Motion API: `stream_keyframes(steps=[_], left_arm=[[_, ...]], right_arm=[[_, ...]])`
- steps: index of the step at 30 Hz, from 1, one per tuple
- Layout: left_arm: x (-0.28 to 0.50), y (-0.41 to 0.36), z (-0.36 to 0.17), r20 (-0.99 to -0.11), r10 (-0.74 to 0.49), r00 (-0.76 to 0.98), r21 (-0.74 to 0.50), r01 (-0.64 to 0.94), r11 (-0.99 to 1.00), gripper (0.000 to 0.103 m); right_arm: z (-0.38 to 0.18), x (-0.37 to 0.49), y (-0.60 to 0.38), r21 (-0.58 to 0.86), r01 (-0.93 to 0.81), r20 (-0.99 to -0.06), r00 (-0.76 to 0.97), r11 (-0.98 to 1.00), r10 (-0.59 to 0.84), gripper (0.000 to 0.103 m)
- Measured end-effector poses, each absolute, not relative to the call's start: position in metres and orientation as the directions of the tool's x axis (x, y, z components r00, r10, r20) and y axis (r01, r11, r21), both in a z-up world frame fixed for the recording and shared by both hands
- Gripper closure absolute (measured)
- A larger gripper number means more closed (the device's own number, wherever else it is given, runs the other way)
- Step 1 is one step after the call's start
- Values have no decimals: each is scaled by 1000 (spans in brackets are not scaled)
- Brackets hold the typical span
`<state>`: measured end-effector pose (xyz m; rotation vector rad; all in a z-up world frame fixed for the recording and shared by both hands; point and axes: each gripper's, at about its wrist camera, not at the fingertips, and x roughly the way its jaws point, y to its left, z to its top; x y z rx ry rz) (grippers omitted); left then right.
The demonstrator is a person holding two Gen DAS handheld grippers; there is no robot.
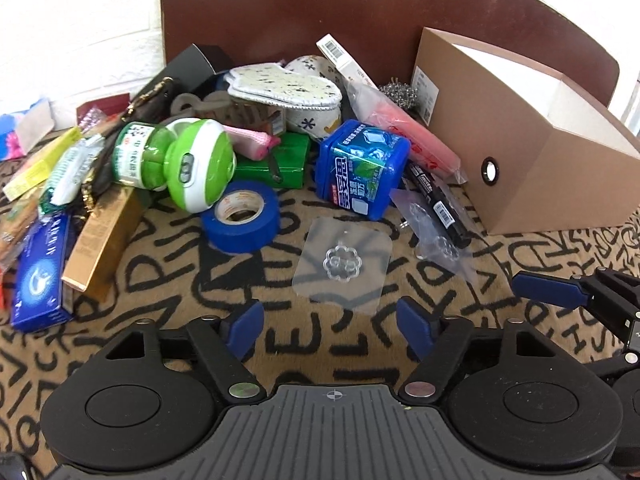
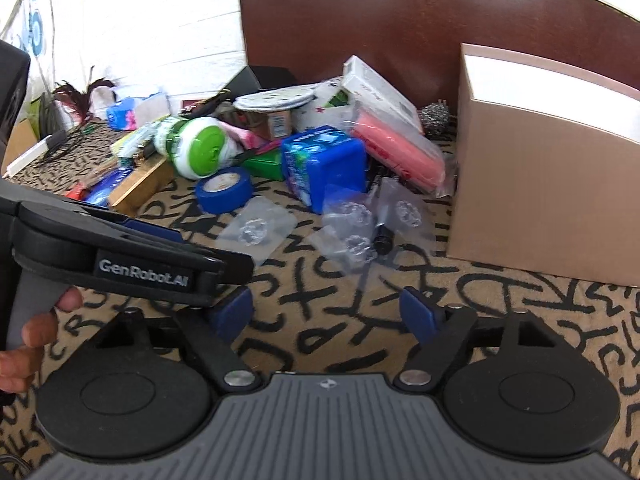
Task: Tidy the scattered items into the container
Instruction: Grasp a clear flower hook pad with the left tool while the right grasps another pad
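Lot: scattered items on patterned table [image 1: 320,360], cardboard container [image 1: 532,168] at right, none seen packed yet.

Left gripper [image 1: 330,322] and right gripper [image 2: 328,314] both spread wide, empty, hovering low before the heap. Nearest: clear adhesive hook [image 1: 344,266], flat and probably awkward to pinch; blue tape roll [image 1: 242,216]; blue tub [image 1: 360,168]. Black marker [image 1: 438,204] lies under plastic bags beside the container.

Matt cardboard box [image 1: 532,168] at right, glossy blue plastic tub [image 1: 360,168] and tape roll [image 1: 242,216] amid the pile, clear glossy plastic hook pad [image 1: 342,264] near, on a printed woven cloth [image 1: 320,352].
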<state>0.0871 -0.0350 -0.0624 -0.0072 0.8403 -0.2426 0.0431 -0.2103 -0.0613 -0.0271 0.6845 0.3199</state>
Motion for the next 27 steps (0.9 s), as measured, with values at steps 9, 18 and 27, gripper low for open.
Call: stream_keyframes(steps=[9, 18, 27], left_arm=[[114, -41, -70, -743, -224, 631, -97, 229, 969, 24], [133, -43, -73, -737, -228, 636, -91, 241, 966, 23], [132, -43, -73, -727, -221, 650, -59, 262, 963, 46]], right_arm=[[-73, 68, -216, 81, -272, -635, 728, 959, 260, 31], [-79, 88, -215, 72, -272, -618, 743, 960, 257, 29], [-77, 90, -210, 28, -304, -621, 741, 952, 255, 44]])
